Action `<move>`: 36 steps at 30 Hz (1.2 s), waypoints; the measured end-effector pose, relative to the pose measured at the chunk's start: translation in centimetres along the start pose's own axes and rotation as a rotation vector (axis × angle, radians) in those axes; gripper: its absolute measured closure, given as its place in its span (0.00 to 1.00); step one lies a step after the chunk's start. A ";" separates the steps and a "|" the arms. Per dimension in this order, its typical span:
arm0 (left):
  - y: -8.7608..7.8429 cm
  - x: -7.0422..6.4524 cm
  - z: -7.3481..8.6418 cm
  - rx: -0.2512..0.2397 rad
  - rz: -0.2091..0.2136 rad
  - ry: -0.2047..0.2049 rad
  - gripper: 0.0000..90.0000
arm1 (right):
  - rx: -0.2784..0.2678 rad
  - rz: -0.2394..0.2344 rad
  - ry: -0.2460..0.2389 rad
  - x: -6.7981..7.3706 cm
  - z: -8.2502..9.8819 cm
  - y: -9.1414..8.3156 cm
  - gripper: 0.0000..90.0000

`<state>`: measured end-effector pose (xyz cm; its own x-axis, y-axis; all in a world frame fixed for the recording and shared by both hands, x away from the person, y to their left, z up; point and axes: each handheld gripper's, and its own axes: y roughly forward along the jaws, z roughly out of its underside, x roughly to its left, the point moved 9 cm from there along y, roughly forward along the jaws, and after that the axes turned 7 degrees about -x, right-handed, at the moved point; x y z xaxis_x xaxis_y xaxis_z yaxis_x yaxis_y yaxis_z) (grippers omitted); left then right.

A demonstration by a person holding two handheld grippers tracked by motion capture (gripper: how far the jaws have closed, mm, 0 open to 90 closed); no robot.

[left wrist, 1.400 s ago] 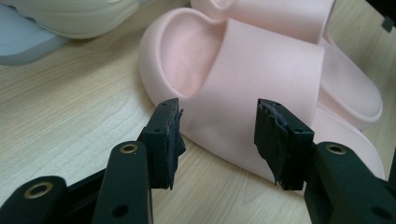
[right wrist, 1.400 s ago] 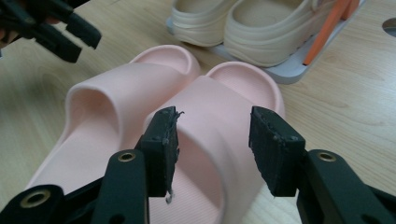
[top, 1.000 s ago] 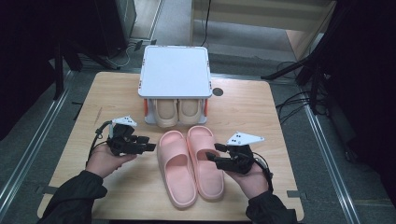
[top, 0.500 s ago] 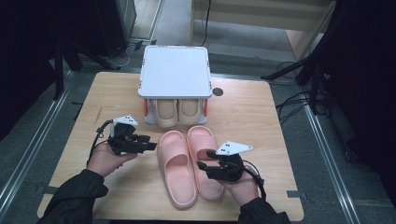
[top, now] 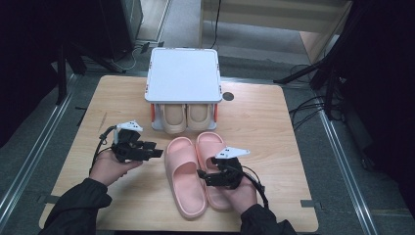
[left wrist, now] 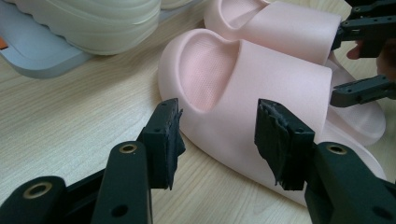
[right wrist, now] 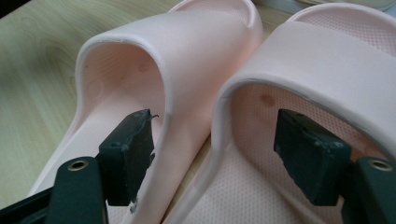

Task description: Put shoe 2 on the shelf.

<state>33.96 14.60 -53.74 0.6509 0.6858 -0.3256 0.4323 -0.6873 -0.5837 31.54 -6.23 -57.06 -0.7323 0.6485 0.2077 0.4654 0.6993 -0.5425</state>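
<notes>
Pink slippers (top: 198,171) lie side by side at the desk's middle, toes toward the rack. I have the right gripper (right wrist: 215,154) with jaws wide and just opening further, one in each slipper, straddling the two inner walls that touch; nothing is pressed, apparently to pinch both as a pair. My left gripper (top: 155,152) waits left of the pair, jaws wide and empty. Behind, a white-topped rack (top: 183,73) shelters beige slippers (top: 187,117). The desk (top: 274,147) is pale wood; dark floor and cables surround it.
</notes>
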 end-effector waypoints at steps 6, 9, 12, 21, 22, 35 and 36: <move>-0.1 0.0 0.2 0.004 -0.005 0.002 0.55 | -0.019 0.025 0.008 0.3 -0.3 1.2 0.28; -0.2 0.0 0.4 0.007 -0.010 -0.003 0.55 | -0.021 0.050 0.013 0.3 -0.4 1.7 0.28; -0.4 0.1 0.5 0.002 -0.014 -0.006 0.55 | -0.014 0.084 0.010 0.3 -0.6 2.2 0.28; -0.9 0.3 0.8 0.000 -0.028 -0.014 0.56 | 0.030 0.117 -0.025 0.5 -0.6 3.1 0.43; -0.9 0.3 0.8 0.000 -0.028 -0.015 0.56 | 0.041 0.106 -0.022 0.5 -0.5 3.2 0.44; -0.8 0.4 0.7 -0.002 -0.024 -0.013 0.56 | 0.039 0.105 -0.003 -0.1 -0.6 2.6 0.66; -0.8 0.4 0.6 -0.001 -0.023 -0.013 0.56 | 0.039 0.104 -0.002 -0.1 -0.6 2.5 0.67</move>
<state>33.47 15.54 -53.90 0.6328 0.7043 -0.3216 0.4475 -0.6717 -0.5904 33.12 -4.35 -57.97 -0.6819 0.7166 0.1468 0.5196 0.6157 -0.5924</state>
